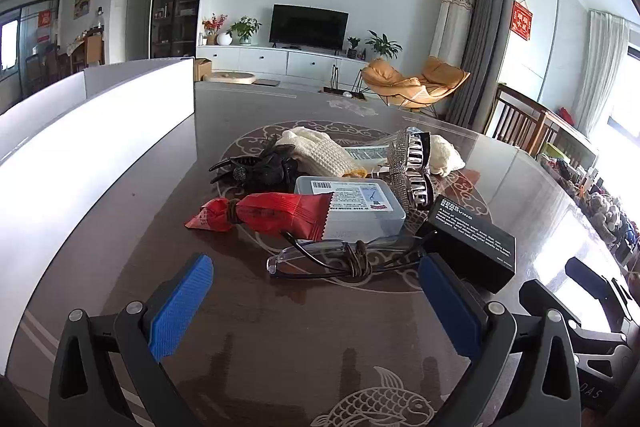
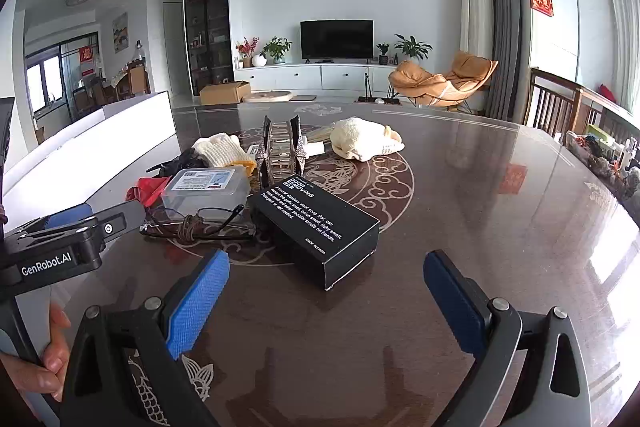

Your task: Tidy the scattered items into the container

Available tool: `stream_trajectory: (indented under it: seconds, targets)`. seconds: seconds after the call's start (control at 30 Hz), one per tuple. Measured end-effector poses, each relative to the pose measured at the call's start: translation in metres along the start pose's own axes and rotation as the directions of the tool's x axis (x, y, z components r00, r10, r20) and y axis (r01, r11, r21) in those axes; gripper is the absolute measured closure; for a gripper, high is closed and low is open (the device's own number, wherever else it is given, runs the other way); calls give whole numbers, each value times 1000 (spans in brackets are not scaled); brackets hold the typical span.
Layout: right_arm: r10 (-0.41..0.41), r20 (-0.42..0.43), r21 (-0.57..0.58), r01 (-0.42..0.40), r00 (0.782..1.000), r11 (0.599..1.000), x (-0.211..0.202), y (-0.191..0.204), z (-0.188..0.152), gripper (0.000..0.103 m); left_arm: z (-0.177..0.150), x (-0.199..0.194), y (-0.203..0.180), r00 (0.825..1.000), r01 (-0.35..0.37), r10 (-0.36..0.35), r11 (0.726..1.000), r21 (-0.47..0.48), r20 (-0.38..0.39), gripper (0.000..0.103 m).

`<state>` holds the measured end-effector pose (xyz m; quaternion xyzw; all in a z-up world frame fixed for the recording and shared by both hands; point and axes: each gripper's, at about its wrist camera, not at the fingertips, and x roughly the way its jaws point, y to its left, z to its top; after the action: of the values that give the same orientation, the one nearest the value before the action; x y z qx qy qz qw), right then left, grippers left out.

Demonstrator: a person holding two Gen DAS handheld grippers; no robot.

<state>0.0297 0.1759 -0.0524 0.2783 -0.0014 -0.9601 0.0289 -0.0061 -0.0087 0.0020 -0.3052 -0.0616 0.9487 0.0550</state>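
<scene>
Right ahead of the wide-open, empty right tongs (image 2: 324, 311) lies the flat black cardboard box (image 2: 316, 223) on the dark bench (image 2: 480, 227), long side slanting away leftward. Nearer than the open, empty left tongs (image 1: 316, 303). White container (image 1: 80, 155) far left.

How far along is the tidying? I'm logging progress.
Nothing looks done: black box, glasses, red packet, clear case and hair claws still lie on the table. Both grippers, left and right, are open and empty. Everything remains.

Glasses (image 1: 340, 259) before plastic box (image 1: 352, 205)
</scene>
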Motion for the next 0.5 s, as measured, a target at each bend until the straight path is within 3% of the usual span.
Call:
stream_trajectory:
  seconds: [0.5]
  targets:
    - [2, -9, -6, -2, 1000, 1000, 2, 2, 1, 5, 0, 0, 1, 1000, 25, -25, 1000, -8, -12, 0]
